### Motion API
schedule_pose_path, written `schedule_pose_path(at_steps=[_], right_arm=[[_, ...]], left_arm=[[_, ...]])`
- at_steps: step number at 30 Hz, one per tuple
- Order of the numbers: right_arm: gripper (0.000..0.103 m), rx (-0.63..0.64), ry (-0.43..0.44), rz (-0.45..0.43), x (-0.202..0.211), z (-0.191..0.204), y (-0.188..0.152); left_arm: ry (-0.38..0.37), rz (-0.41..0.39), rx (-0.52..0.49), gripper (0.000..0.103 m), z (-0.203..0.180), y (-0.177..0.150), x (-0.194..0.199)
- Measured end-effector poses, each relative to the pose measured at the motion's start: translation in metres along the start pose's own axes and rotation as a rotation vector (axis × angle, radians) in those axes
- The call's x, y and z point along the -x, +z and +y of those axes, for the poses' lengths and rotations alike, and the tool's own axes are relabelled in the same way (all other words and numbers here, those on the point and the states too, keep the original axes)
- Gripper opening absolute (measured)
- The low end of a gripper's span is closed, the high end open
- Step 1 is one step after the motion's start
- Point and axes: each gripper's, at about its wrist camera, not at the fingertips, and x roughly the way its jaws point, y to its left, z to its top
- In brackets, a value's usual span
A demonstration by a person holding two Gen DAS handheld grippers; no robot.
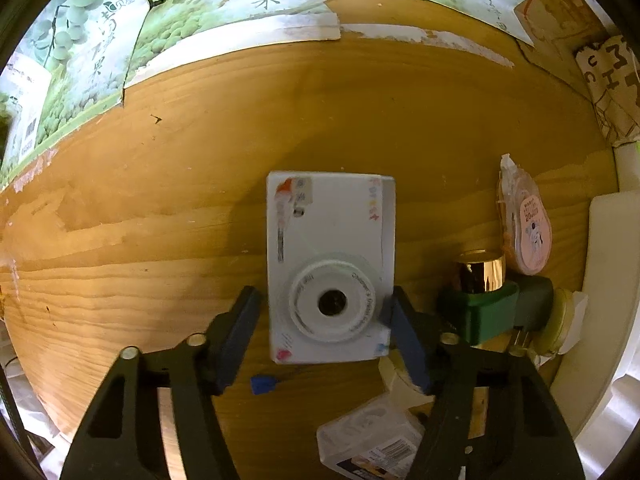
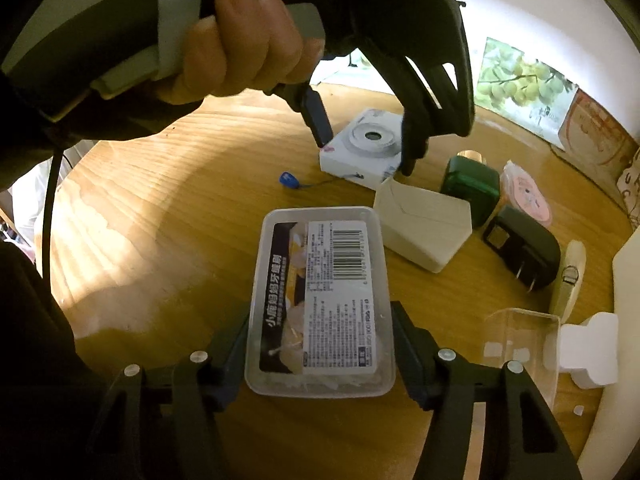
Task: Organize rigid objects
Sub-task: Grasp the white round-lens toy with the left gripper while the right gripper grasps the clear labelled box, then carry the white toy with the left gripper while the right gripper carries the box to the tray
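Note:
A white toy camera (image 1: 328, 268) lies on the wooden table (image 1: 160, 200), lens up. My left gripper (image 1: 320, 316) straddles its near end; the right pad touches the camera's edge, the left pad stands a small gap off. It also shows in the right wrist view (image 2: 366, 148), above the camera (image 2: 360, 152). My right gripper (image 2: 320, 344) has its fingers pressed on both sides of a clear plastic box with a barcode label (image 2: 320, 300), which rests on the table.
Right of the camera stand a green bottle with a gold cap (image 1: 480, 300), a pink tape dispenser (image 1: 528, 228), a cream box (image 2: 424, 228), a black plug adapter (image 2: 524, 248) and a clear open case (image 2: 520, 344). A blue-tipped wire (image 1: 264, 384) lies near. Grape-print cartons (image 1: 100, 60) line the back.

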Motion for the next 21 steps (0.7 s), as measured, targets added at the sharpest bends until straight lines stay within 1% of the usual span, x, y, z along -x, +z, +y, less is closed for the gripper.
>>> schedule_pose_path(at_steps=[4, 7, 13, 16, 21], right_arm=[[0.064, -0.004, -0.005, 0.008, -0.001, 0.0, 0.001], [0.064, -0.006, -0.011, 0.013, -0.001, 0.0, 0.002], [0.064, -0.025, -0.015, 0.026, 0.001, 0.001, 0.001], [0.063, -0.04, -0.021, 0.035, 0.001, 0.001, 0.0], [0.063, -0.055, -0.044, 0.065, 0.002, 0.003, 0.001]], left_arm=[[0.001, 0.003, -0.01, 0.062, 0.009, -0.001, 0.004], [0.002, 0.009, -0.011, 0.062, 0.01, -0.015, 0.009], [-0.001, 0.038, -0.009, 0.062, 0.02, -0.021, 0.008], [-0.004, 0.04, -0.006, 0.061, 0.026, -0.024, 0.01], [-0.003, 0.04, 0.002, 0.061, 0.036, -0.032, 0.016]])
